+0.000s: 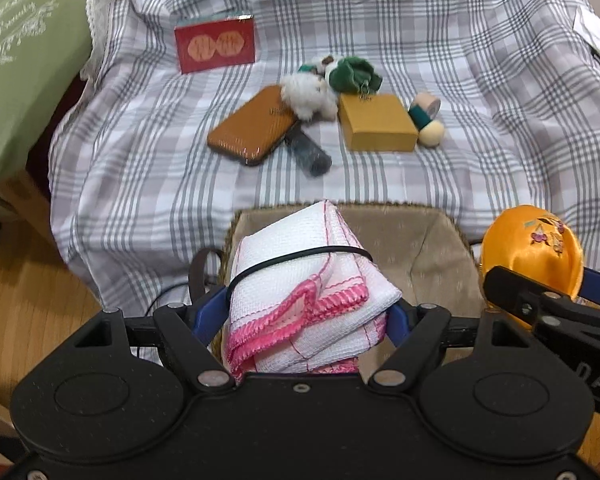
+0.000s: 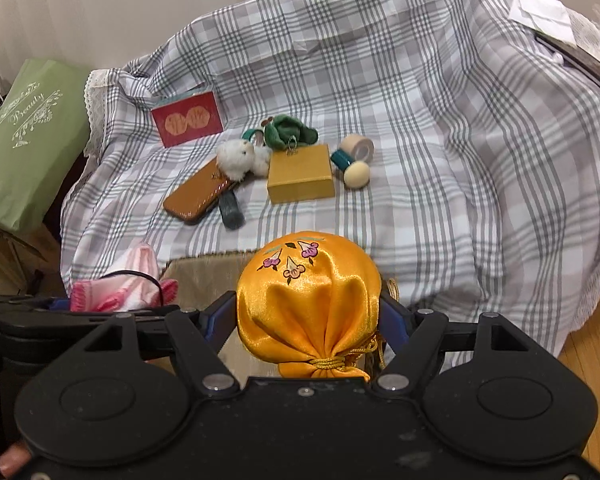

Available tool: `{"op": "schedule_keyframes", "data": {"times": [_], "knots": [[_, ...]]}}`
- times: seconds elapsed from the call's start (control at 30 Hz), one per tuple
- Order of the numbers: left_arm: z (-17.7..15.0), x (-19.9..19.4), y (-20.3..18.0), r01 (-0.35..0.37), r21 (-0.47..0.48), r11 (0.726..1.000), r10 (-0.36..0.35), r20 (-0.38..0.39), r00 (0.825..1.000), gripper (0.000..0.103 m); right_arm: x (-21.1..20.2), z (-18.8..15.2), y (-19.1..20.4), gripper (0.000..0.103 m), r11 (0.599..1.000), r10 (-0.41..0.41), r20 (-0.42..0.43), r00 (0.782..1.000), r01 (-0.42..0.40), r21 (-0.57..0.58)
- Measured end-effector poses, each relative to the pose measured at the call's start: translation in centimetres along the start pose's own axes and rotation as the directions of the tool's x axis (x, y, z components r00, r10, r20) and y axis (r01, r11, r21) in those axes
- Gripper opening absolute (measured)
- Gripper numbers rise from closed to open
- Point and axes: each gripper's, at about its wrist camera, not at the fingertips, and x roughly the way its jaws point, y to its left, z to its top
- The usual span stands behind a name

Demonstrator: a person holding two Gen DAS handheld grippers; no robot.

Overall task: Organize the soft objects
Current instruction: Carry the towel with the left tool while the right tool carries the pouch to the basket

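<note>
Over the near edge of the plaid-covered bed, two soft things hang above an open basket (image 1: 428, 236). A folded white towel (image 1: 304, 280) with pink stitched edging is pinched between the fingers of the left gripper (image 1: 300, 316), its long axis running forward along the fingers and out over the left half of the basket. A black cord loops across the top of it. Beside it on the right, the right gripper (image 2: 308, 316) squeezes a round yellow satin pouch (image 2: 308, 296), embroidered side forward, tied neck toward the camera, sitting above the basket's right side and rim.

Both loads look to me straight above or just short of the basket, so the coming move is probably a short drop; the left hand seems the better centred, while the pouch sits nearer the rim.

Farther up the bedspread (image 1: 460, 92), well apart from the basket, lie a white plush toy (image 1: 308, 96), a green plush (image 1: 352, 72), an orange case (image 1: 252, 124), a mustard box (image 1: 376, 122), a red booklet (image 1: 216, 44) and a small roll (image 1: 424, 106).
</note>
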Motion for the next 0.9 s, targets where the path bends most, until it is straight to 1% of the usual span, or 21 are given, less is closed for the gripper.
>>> {"op": "schedule_keyframes", "data": {"times": [0.17,0.4,0.57,0.63,0.73,0.9], "knots": [[-1.3,0.6,0.3,-0.033,-0.027,0.999,0.032,-0.011,0.999,0.075,-0.5,-1.4,-0.1,0.073,1.000,-0.006,-0.015,1.000,0.006,0.006],[-2.4,1.7,0.7,-0.035,-0.049,0.998,0.033,-0.044,0.998,0.076,-0.1,-2.2,0.5,0.073,0.999,-0.038,-0.031,0.999,0.037,-0.021],[-2.9,1.4,0.6,-0.035,-0.051,0.998,0.034,-0.025,0.999,0.077,0.1,-2.3,0.3,0.073,0.999,-0.035,-0.048,0.998,0.035,-0.005],[-2.9,1.2,0.7,-0.039,-0.060,0.997,0.038,-0.014,0.999,0.080,0.0,-2.3,0.2,0.073,0.999,-0.041,-0.044,0.998,0.041,0.000],[-3.2,0.8,1.0,-0.065,-0.077,0.995,0.066,0.000,0.998,0.081,-0.1,-2.3,0.3,0.074,0.999,-0.041,-0.042,0.998,0.041,-0.005],[-3.7,0.5,1.4,-0.114,-0.092,0.989,0.114,-0.003,0.993,0.081,-0.1,-2.4,0.8,0.072,0.999,-0.040,-0.042,0.998,0.039,-0.022]]}}
